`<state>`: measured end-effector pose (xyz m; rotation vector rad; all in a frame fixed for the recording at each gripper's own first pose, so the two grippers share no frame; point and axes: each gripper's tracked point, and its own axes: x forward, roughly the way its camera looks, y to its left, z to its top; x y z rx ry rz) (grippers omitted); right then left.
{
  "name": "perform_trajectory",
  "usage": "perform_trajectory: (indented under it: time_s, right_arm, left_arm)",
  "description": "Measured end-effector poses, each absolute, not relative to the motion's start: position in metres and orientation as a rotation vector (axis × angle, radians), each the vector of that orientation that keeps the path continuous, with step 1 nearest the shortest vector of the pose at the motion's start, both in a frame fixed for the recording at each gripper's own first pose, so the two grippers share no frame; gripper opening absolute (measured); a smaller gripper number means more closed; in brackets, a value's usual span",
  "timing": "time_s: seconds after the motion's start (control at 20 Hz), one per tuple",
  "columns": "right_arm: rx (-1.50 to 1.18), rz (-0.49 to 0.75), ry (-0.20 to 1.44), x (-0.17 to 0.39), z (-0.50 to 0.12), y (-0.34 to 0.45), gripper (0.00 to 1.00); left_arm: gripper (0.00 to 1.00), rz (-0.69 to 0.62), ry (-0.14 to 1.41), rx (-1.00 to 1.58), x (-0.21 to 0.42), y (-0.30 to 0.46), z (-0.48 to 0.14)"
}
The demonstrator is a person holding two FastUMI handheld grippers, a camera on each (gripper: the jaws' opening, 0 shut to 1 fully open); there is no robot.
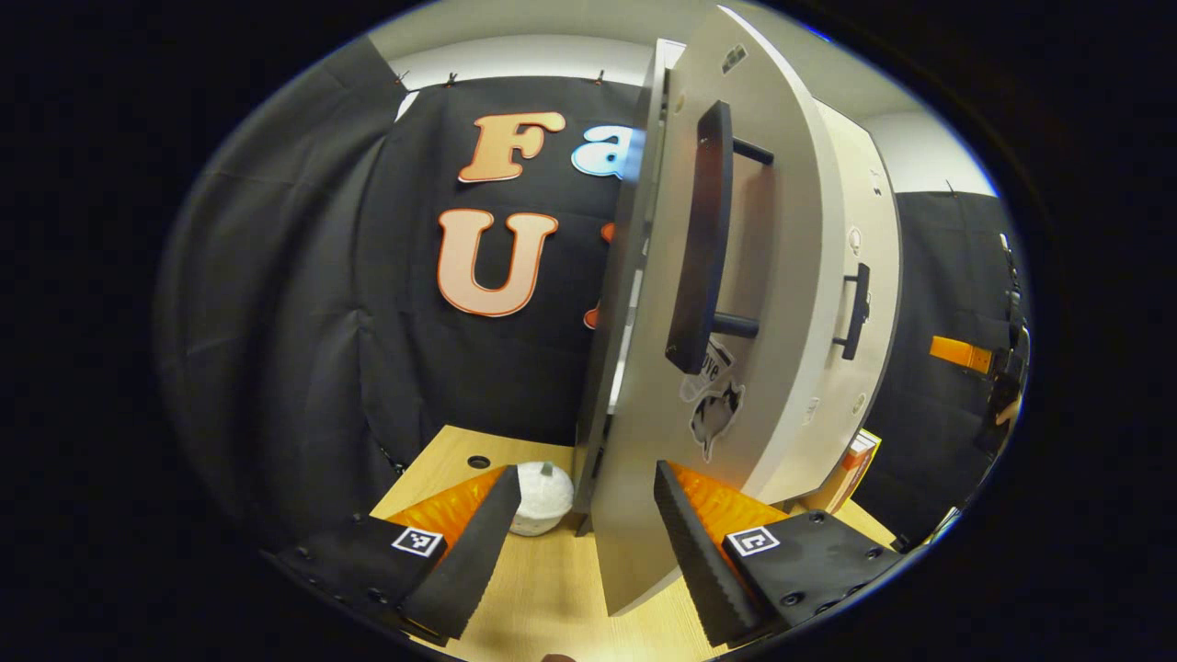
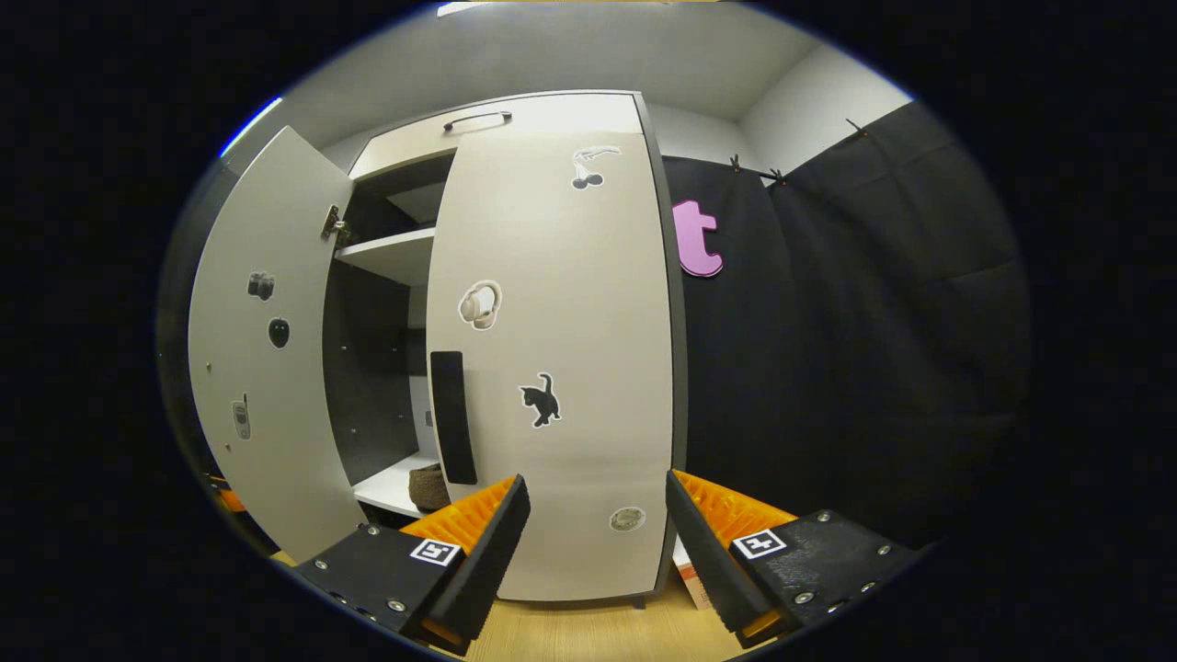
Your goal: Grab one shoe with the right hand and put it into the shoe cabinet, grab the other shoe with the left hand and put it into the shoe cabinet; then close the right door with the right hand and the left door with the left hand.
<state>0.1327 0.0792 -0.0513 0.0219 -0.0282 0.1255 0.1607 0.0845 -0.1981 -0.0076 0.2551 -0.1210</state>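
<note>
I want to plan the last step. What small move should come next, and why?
Probably push the left door further shut with the left gripper: its bottom edge sits between the open fingers, and it stands ajar in the right gripper view, while the right door looks closed.

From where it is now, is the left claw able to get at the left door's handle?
Probably yes. The left claw is open and straddles the left door's lower edge, and the handle stands just above on that door's face with nothing between them.

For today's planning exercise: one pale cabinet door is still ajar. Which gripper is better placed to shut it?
Probably left: the left gripper, open, sits at the ajar pale left door; the right door looks shut.
</note>
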Motion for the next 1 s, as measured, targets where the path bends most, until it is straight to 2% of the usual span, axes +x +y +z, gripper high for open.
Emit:
perform_trajectory:
  time_s: [0.5,0.55,0.6,0.8,0.85,1.0]
  right_arm:
    - [0.002,0.098,-0.065,0.116,-0.036,0.028,0.92]
    - [-0.005,0.094,-0.066,0.117,-0.035,0.023,0.92]
    - [-0.007,0.092,-0.067,0.117,-0.035,0.019,0.92]
    - [-0.007,0.085,-0.076,0.123,-0.03,0.005,0.92]
    - [-0.007,0.084,-0.076,0.126,-0.031,0.002,0.92]
    - [0.002,0.092,-0.055,0.135,-0.038,0.002,0.92]
  left_arm:
    - [0.97,-0.296,0.242,-0.043,0.209,-0.043,-0.22]
    - [0.95,-0.295,0.239,-0.055,0.222,-0.051,-0.223]
    - [0.99,-0.282,0.238,-0.061,0.237,-0.054,-0.226]
    - [0.97,-0.232,0.226,-0.068,0.288,-0.057,-0.225]
    - [1.0,-0.217,0.221,-0.071,0.292,-0.056,-0.222]
    - [1.0,-0.196,0.213,-0.062,0.298,-0.057,-0.218]
